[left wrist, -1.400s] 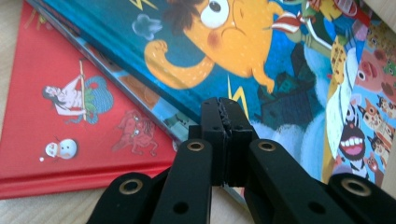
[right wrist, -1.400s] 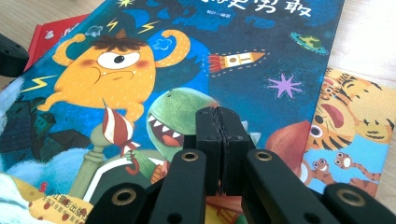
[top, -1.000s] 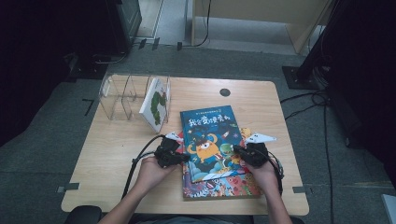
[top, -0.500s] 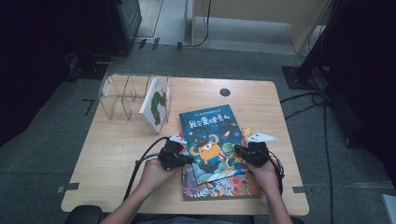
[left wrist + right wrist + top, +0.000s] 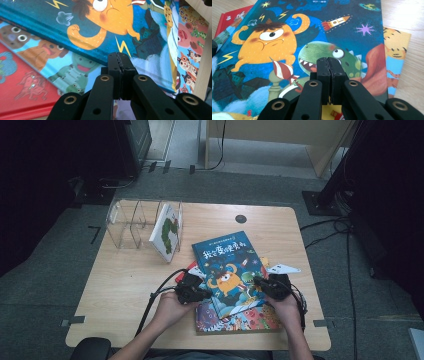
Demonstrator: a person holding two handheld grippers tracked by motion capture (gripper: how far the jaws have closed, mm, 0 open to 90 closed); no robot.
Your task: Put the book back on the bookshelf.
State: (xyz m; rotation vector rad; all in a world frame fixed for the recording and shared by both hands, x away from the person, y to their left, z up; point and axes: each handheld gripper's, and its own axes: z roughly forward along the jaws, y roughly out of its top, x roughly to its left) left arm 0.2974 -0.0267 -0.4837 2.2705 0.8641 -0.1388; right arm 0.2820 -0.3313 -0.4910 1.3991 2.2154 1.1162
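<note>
Blue picture book [image 5: 226, 267] with the orange monster lies on top of a stack of books, right between our two claws. We see our left claw [image 5: 204, 293] at the book's left edge and our right claw [image 5: 258, 283] at its right edge, both clenched with nothing between the pads. Beyond the left claw, a clear rack [image 5: 134, 222] on the table [image 5: 125, 285] holds one upright book [image 5: 167, 232].

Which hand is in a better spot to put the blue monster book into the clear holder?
Probably the left. The left gripper sits at the blue monster book edge on the same side as the clear holder. The right gripper is at the far edge, with the whole book between it and the holder. Both are shut.
</note>
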